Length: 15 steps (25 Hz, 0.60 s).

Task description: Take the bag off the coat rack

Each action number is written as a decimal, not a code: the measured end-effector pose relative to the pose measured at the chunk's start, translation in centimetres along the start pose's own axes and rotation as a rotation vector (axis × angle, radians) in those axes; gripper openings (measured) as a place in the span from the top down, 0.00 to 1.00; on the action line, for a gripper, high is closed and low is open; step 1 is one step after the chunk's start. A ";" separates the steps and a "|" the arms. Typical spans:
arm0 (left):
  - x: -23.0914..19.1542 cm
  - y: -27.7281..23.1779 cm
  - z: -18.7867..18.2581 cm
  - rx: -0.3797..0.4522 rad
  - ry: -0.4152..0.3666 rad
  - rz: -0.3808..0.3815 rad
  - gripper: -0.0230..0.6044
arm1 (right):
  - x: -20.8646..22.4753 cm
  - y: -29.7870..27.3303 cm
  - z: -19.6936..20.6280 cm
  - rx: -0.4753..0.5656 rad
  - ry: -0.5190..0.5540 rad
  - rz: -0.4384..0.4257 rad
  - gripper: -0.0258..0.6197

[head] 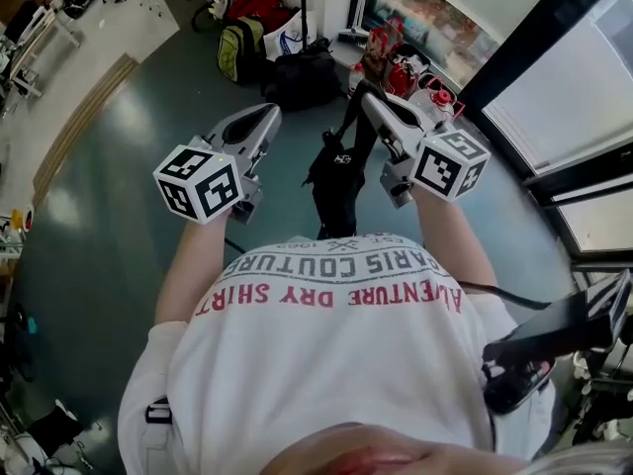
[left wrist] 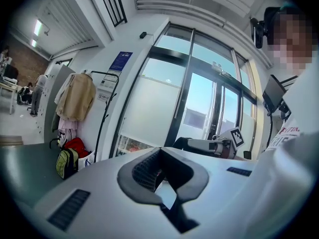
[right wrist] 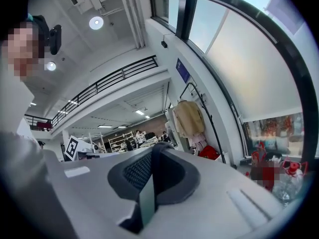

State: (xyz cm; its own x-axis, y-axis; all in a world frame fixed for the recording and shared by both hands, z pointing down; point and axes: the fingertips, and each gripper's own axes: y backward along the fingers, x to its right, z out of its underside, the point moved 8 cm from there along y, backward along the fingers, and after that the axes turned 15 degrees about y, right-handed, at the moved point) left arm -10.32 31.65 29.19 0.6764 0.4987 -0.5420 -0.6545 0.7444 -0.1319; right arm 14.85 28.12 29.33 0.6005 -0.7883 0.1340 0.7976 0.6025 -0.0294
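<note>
A black bag (head: 334, 181) hangs in the air in front of the person. Its strap (head: 354, 127) runs up to the tips of my right gripper (head: 368, 102), which is shut on it. In the right gripper view the jaws (right wrist: 149, 183) stand together with only a thin strip between the pads. My left gripper (head: 265, 117) is held up beside the bag, to its left, with its tips together and nothing in them. The coat rack (left wrist: 102, 83) stands by the glass wall with a beige coat (left wrist: 77, 96) on it; the right gripper view shows the coat rack (right wrist: 192, 91) too.
At the rack's foot lie a green-yellow backpack (head: 240, 47), a red bag (head: 259, 6), a white bag (head: 287, 38) and a black bag (head: 302, 77). Red-capped bottles (head: 420, 77) stand along the window. A dark device (head: 554, 334) hangs at the person's right side.
</note>
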 end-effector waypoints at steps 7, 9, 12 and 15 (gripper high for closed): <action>-0.3 0.5 0.7 -0.001 0.010 -0.010 0.96 | -2.2 0.5 -0.2 0.010 0.037 -0.024 0.95; -0.4 0.7 0.7 0.002 0.010 -0.008 0.96 | -2.4 0.5 -0.1 0.005 0.041 -0.018 0.95; -0.6 1.1 0.5 0.014 0.007 0.004 0.96 | -2.7 0.2 0.3 0.006 0.048 -0.014 0.95; -0.8 1.1 0.4 0.003 0.004 0.017 0.96 | -2.7 0.0 0.6 0.006 0.042 -0.003 0.95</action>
State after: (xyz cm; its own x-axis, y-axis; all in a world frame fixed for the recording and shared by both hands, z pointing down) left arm -11.44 32.27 29.77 0.6637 0.5095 -0.5476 -0.6649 0.7373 -0.1199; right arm 13.22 30.36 29.54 0.5998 -0.7948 0.0928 0.7993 0.6005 -0.0235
